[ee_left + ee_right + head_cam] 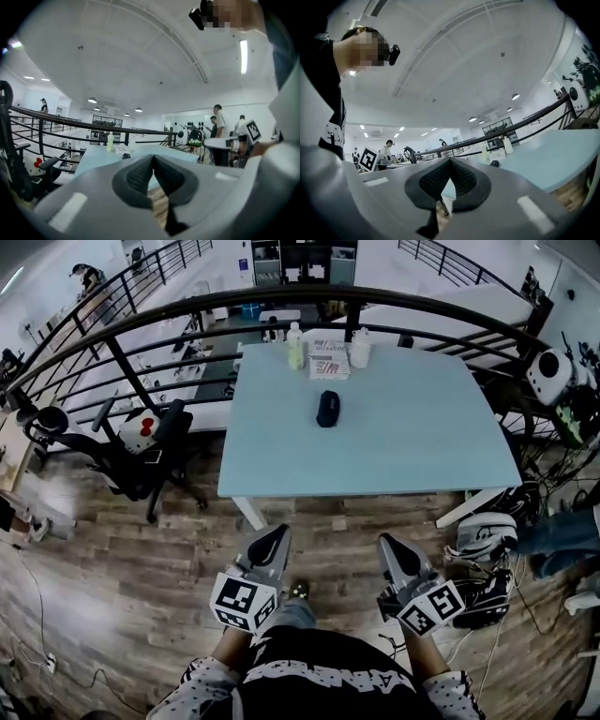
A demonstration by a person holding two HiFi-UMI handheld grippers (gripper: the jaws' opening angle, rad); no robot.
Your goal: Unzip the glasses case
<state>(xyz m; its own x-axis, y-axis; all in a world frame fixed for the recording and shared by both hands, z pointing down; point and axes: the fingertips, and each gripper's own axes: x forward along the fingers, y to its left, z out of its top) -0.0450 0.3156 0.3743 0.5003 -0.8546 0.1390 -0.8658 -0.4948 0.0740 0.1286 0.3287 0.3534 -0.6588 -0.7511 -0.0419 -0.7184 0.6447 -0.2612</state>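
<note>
Seen from the head camera, a black oval glasses case (327, 409) lies flat on a pale blue surface (422, 437), a little toward its far side and roughly midway across its width. Its long axis runs almost straight away from the person, one narrow end toward the near edge and the other toward the far edge. The zip is too small to make out, so its side cannot be told. The left gripper (273, 542) and right gripper (393, 553) are held side by side over the wooden floor (141, 549), short of the near edge of the surface and well apart from the case. The case sits ahead of them, about between the lines on which they point. In the left gripper view, the left gripper (153, 158) has its dark ribbed jaws pressed together with nothing between them. The case (125, 156) shows as a small dark lump just left of the tips. In the right gripper view, the right gripper (450, 161) also has its jaws together and empty, with the case (494, 163) to the right of the tips. Beyond the case, at the far edge, stand two bottles (295, 346) with a printed packet (329, 360) between them. A dark railing (187, 310) curves behind the surface. An office chair (141, 451) stands to the left.
</note>
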